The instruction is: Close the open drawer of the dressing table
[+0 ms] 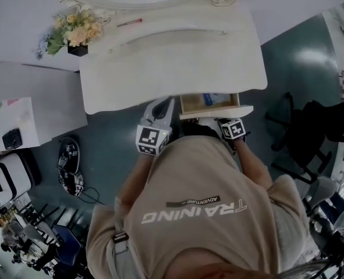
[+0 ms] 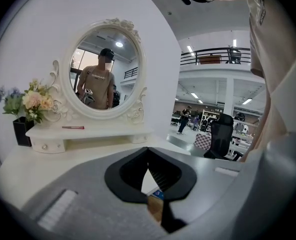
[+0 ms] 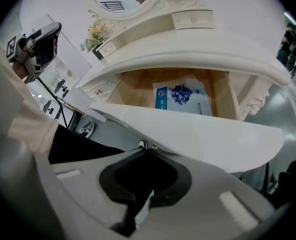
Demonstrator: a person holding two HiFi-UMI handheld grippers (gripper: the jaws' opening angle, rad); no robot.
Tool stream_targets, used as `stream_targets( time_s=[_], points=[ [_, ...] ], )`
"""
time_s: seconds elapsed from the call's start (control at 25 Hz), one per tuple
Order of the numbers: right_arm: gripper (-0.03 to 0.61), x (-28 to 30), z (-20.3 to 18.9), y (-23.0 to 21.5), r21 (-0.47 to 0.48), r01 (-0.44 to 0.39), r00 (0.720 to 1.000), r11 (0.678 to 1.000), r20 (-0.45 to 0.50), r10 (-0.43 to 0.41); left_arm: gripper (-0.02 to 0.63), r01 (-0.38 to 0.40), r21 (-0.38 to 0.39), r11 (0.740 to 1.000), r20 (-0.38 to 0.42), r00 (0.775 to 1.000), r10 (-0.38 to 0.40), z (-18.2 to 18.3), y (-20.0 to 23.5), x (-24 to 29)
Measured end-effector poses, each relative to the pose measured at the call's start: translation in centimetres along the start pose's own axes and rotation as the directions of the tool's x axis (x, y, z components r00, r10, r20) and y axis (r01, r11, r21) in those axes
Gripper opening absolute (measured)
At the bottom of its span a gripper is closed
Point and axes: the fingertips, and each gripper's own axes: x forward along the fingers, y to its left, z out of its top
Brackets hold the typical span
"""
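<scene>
**Pushing away from us: the right tool sits at the drawer front**

We stand facing the white surface [image 1: 160, 63], with its oval mirror [image 2: 107, 69] at the far side. The drawer [image 1: 209, 103] is pulled out from under the near edge, right of centre. Its long front panel runs left to right across our body, so we judge that closing it means a push straight away from us, toward the mirror.

The right tool [image 3: 148, 151] is the nearer one. Its jaws are together with nothing between them, and the tips sit at the front panel just beside a small gold knob [image 3: 153, 146]. We cannot tell whether they touch the panel.

The left tool [image 2: 148, 149] is higher and to the left, looking across the surface top. Its jaws are also together and empty.

A blue packet [image 3: 180, 96] lies flat inside the drawer, below the rim. We expect it won't catch as the drawer slides in.
</scene>
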Motion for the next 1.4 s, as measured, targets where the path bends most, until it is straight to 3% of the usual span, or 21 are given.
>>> stream_targets(
  time_s=[0.28,0.92,1.24,1.4],
  points=[
    [0.005,0.8,3.1,-1.2,-0.031,-0.005,1.0,1.0,0.003,0.005,0.008,-0.017,-0.03,0.999,0.02,1.0,0.017,0.8,1.0,1.3],
    [0.005,1.4,9.6,-4.2,-0.04,-0.002,0.999,0.999,0.039,0.004,0.008,-0.026,-0.015,1.0,0.01,1.0,0.026,3.0,3.1,5.7],
    [0.005,1.7,12.1,-5.2,-0.022,0.003,0.999,1.0,0.051,-0.002,0.008,-0.038,-0.01,0.999,0.009,0.999,0.038,4.3,4.7,6.8],
    [0.005,1.7,12.9,-5.6,0.032,-0.003,0.998,0.999,0.066,0.001,0.008,-0.058,-0.006,0.998,0.014,0.998,0.059,5.0,5.4,7.2]
  ],
)
